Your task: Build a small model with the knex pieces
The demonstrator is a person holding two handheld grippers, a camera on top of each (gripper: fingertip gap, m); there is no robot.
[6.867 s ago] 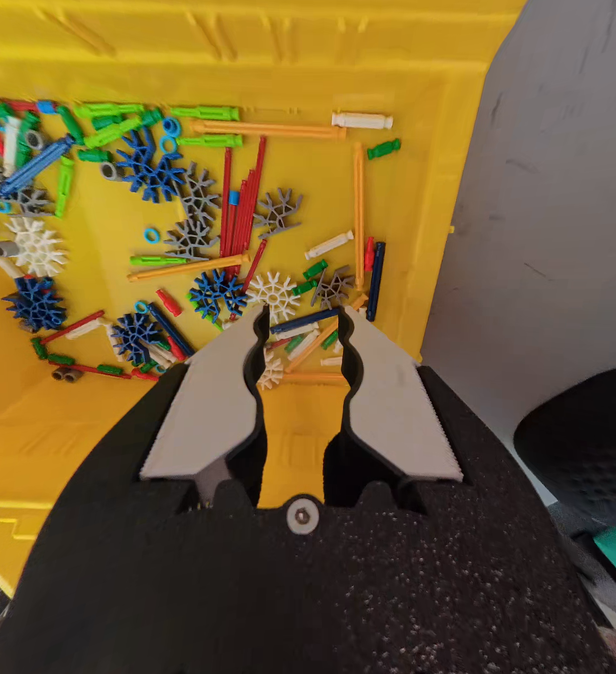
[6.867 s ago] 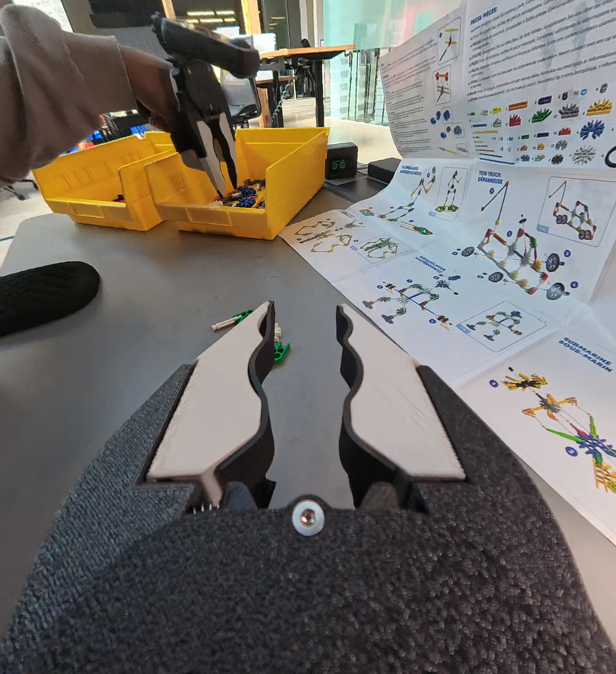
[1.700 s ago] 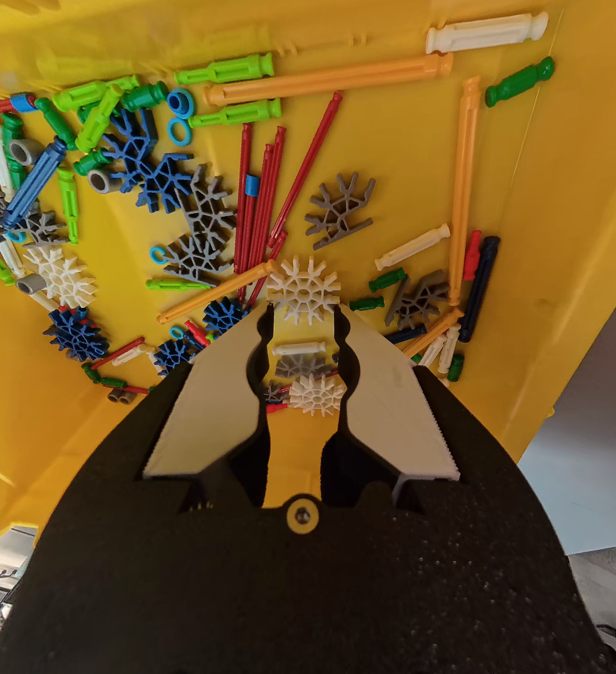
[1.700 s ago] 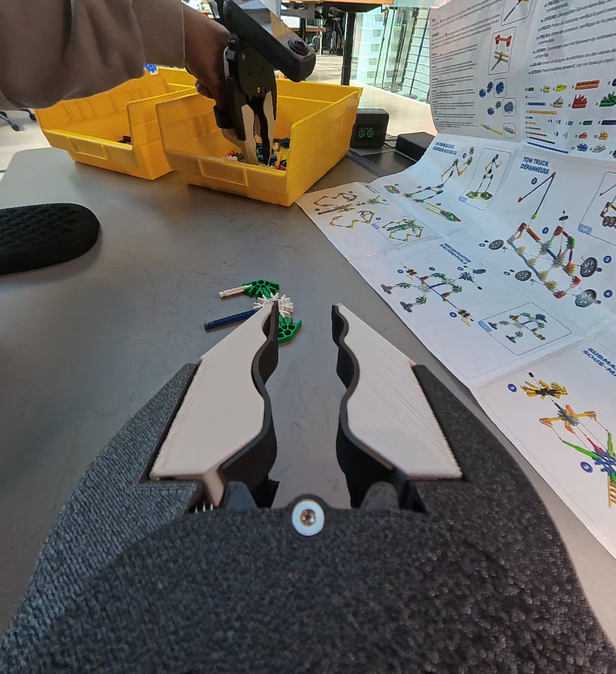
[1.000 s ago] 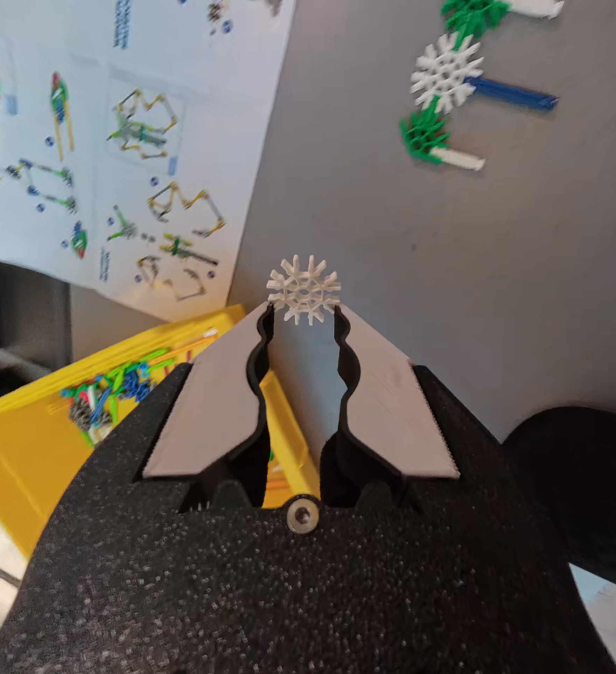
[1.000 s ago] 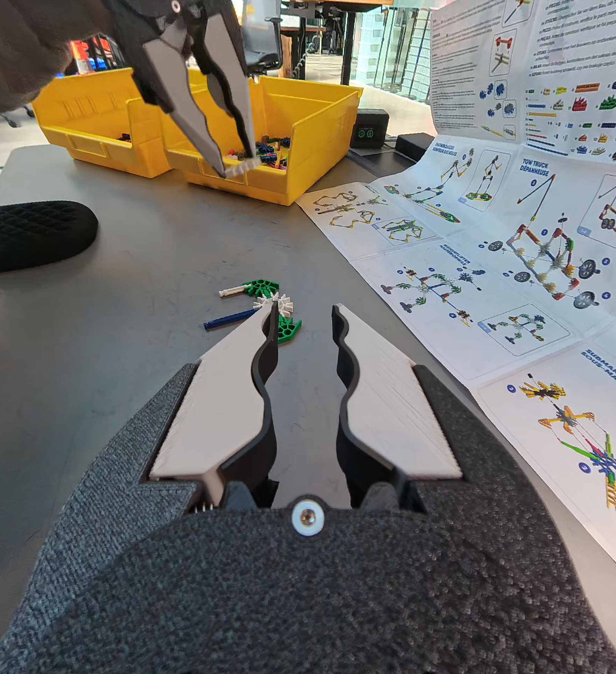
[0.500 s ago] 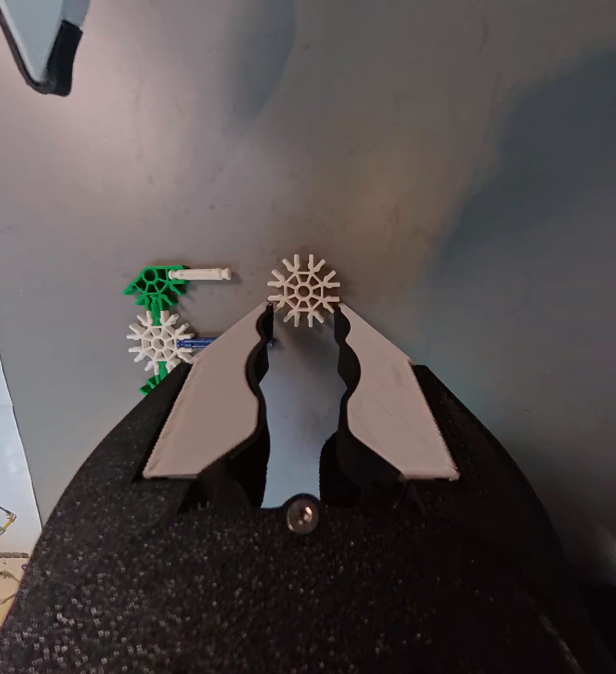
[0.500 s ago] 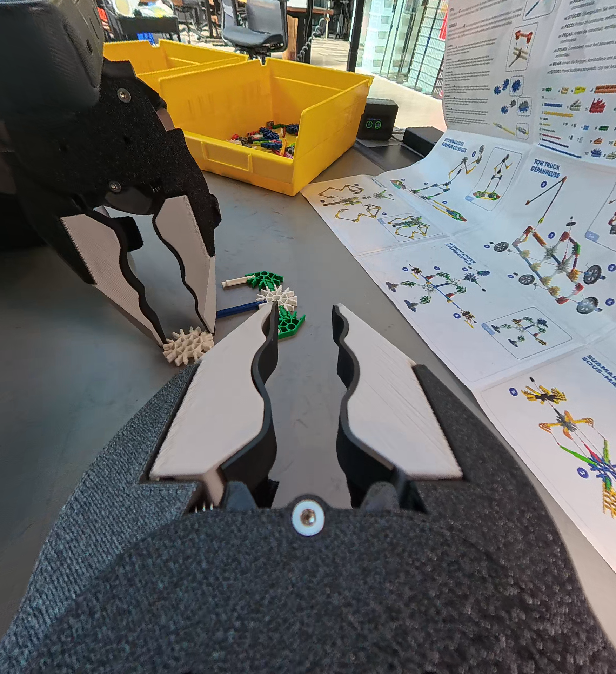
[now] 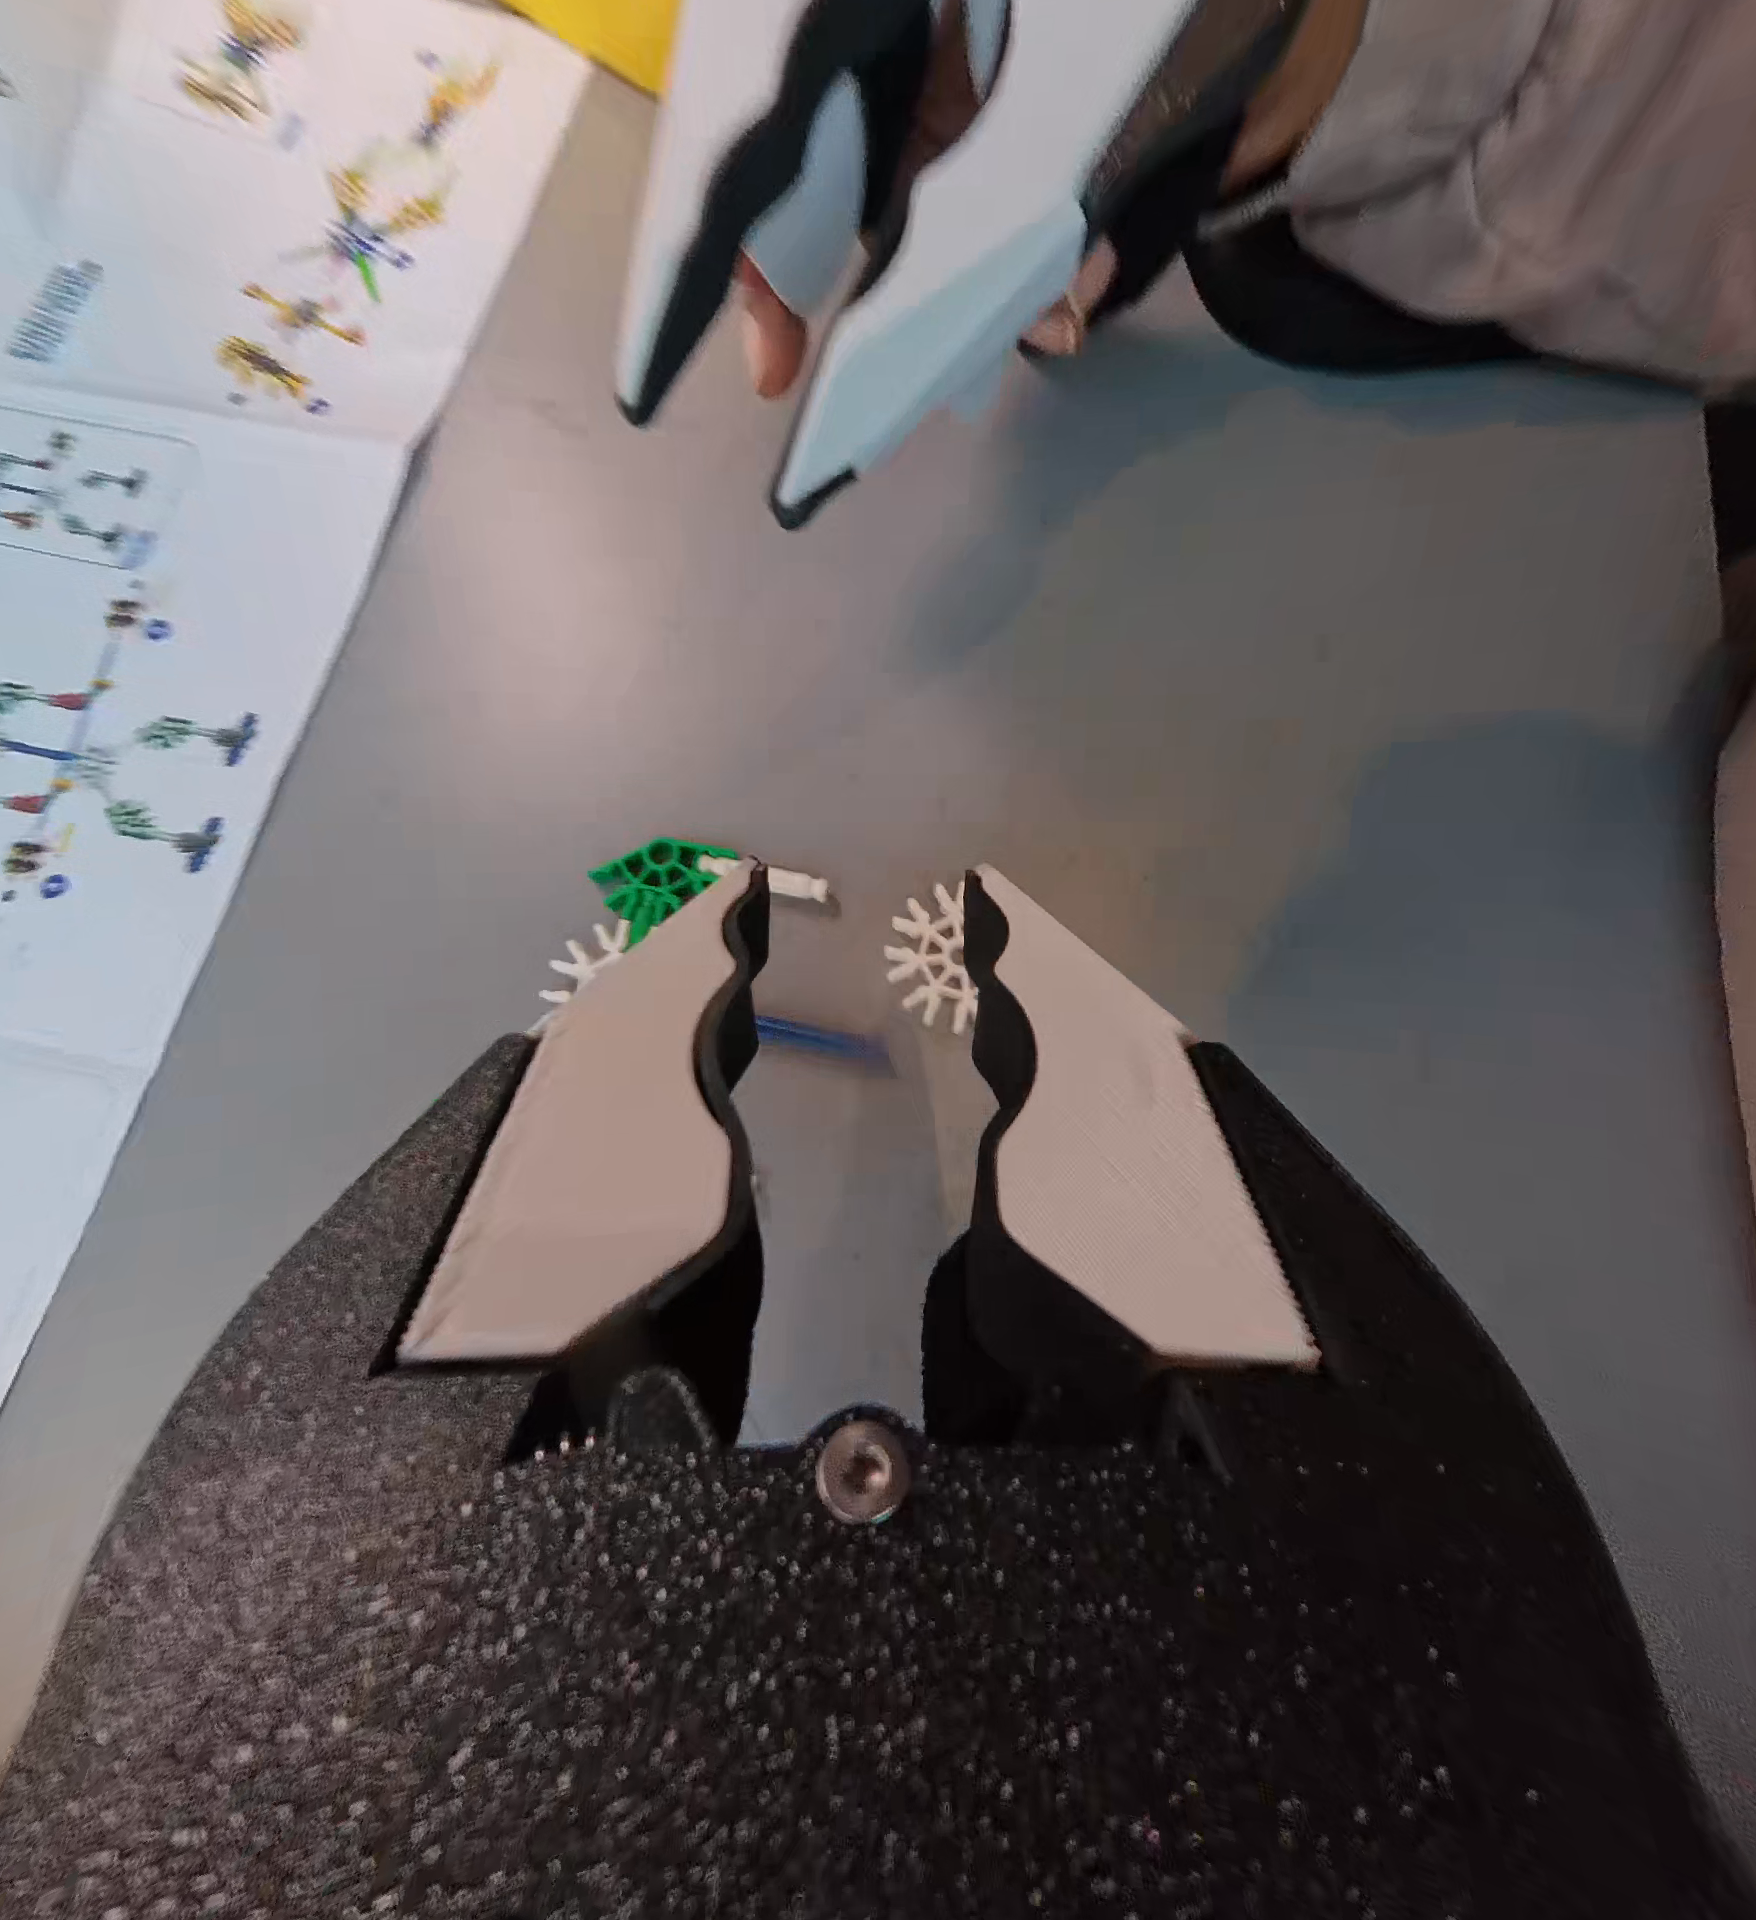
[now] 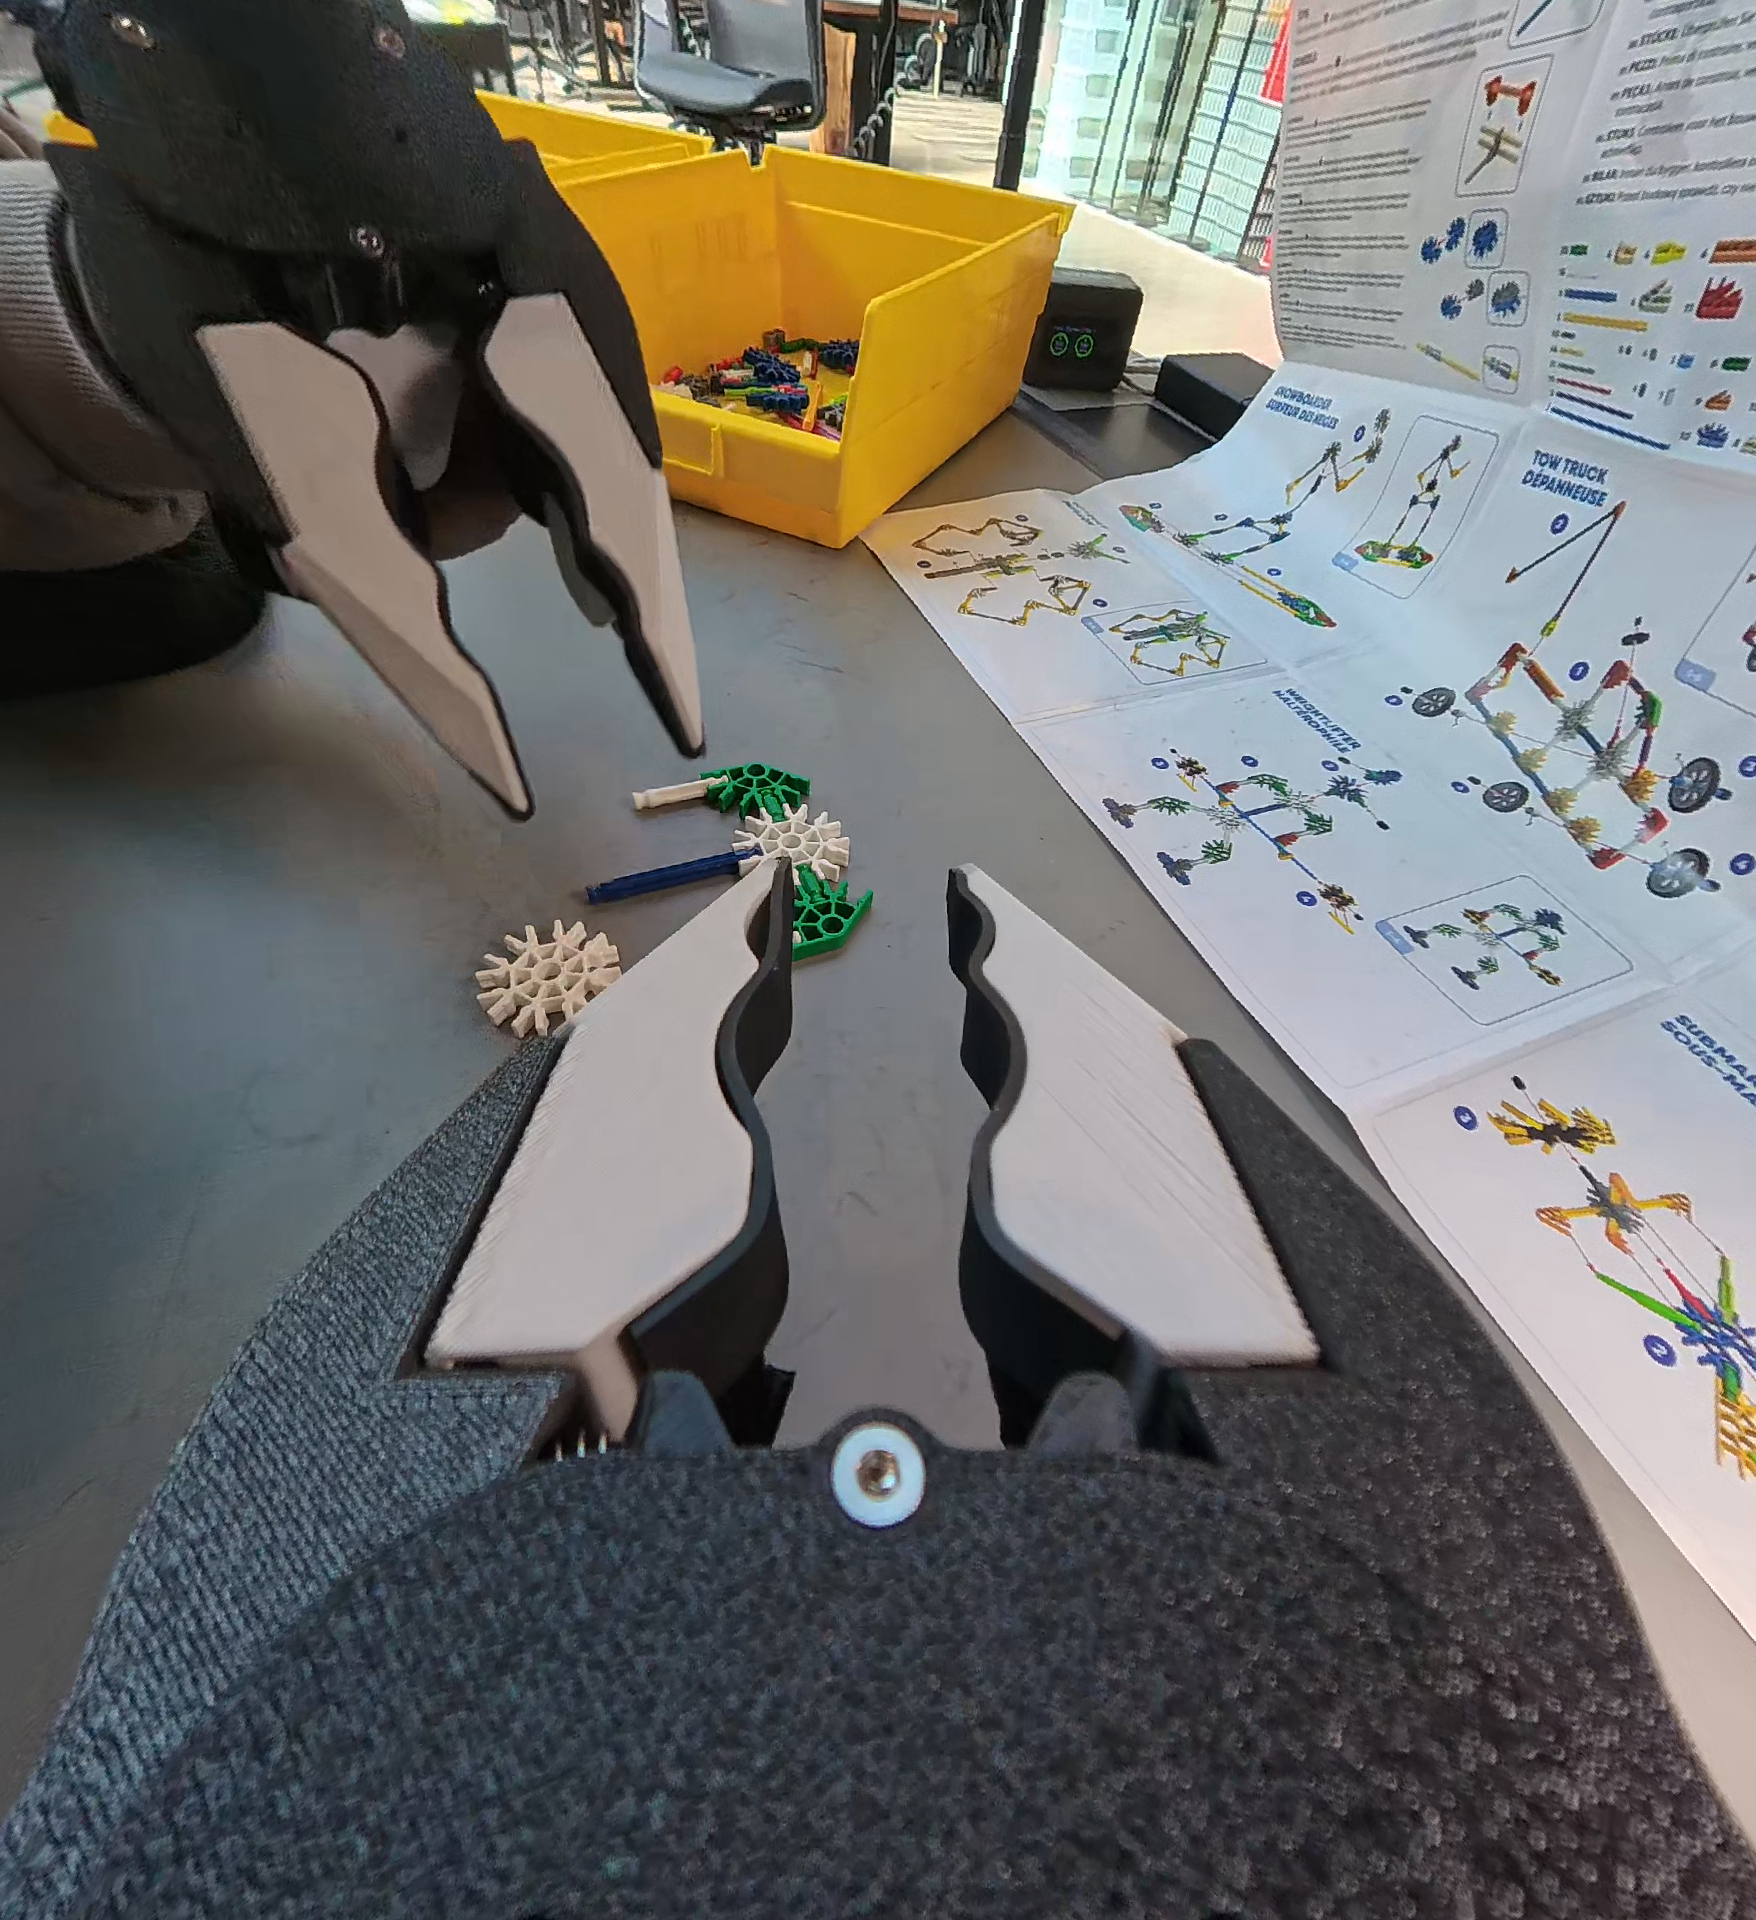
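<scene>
My left gripper (image 9: 861, 883) is open and empty, hovering above the grey table; it also shows in the right wrist view (image 10: 604, 774). A loose white snowflake connector (image 9: 921, 956) lies flat on the table just under its right fingertip, also seen in the right wrist view (image 10: 547, 977). Beside it lies a small assembly: a green connector (image 10: 754, 788) with a white rod (image 10: 666, 798), a white snowflake (image 10: 791, 836), a blue rod (image 10: 661, 878) and a second green connector (image 10: 830, 914). My right gripper (image 10: 866, 875) is open and empty, low over the table right of the assembly.
A yellow bin (image 10: 905, 436) with several loose rods and connectors stands at the back, with another behind it. A large white instruction sheet (image 10: 1373, 675) covers the right side and stands up at the back. A small black device (image 10: 1082, 327) sits beyond the bin. A sleeve (image 9: 1580, 156) holds the right gripper. From the left gripper's tips to the loose white snowflake connector (image 9: 921, 956) is close to 5 cm. The right camera catches it too, in the right wrist view (image 10: 586, 961). To the blue rod (image 10: 661, 878): left tips about 5 cm, right tips about 11 cm. My left tips are roughly 6 cm from the white snowflake (image 10: 791, 836).
My left gripper picked a white snowflake connector out of the yellow bin, carried it to the table beside the assembly, let it go and lifted away. The right gripper barely moved.
</scene>
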